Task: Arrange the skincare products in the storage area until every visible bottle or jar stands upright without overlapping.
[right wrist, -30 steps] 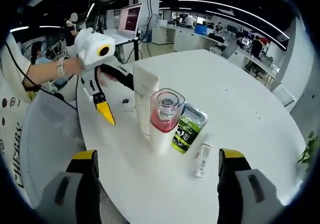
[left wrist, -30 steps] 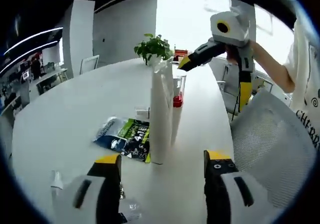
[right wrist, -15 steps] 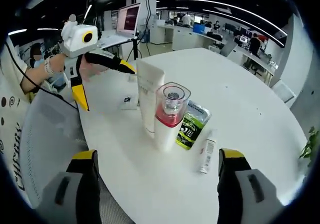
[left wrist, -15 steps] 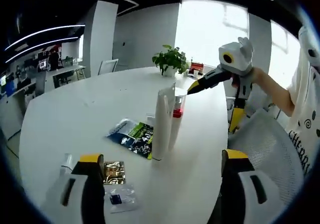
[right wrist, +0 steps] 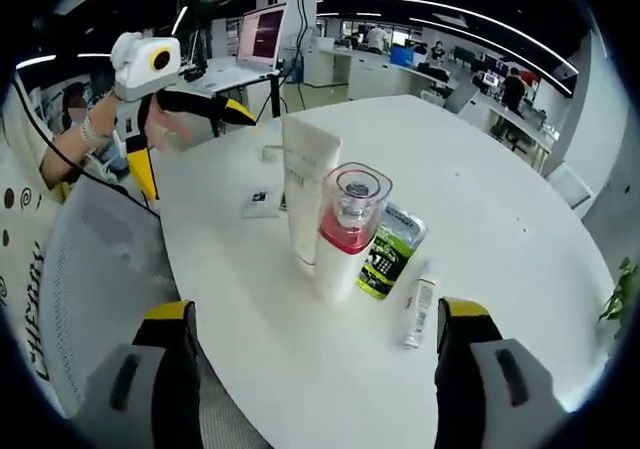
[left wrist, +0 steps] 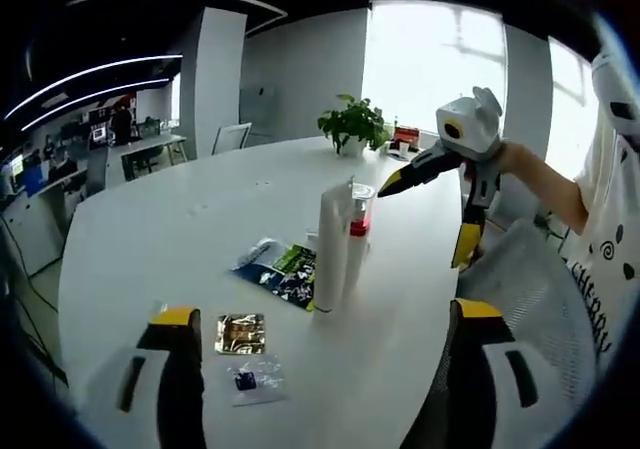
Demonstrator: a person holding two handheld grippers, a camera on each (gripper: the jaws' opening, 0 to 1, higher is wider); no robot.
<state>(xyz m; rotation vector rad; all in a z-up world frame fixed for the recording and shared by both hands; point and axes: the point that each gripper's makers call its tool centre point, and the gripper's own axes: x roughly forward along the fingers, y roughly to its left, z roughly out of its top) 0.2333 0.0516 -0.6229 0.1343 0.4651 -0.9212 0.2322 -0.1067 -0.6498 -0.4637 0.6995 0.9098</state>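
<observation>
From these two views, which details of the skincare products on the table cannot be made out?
- White tube: its label print is too small to read in the right gripper view.
- Red-banded bottle: in the left gripper view the tube stands in front and covers most of it.
- Green sachet: partly behind the bottle in the right gripper view; its text is blurred.
- Small lying tube: too small to read.
- Gold packet: its contents are unclear in the left gripper view.

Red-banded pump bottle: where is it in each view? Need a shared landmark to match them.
Left gripper view: red-banded pump bottle stands centre, half hidden behind the white tube.
Right gripper view: bottle centre, beside and right of the tube.
Shared landmark: green-and-black sachet lying flat beside them.
</observation>
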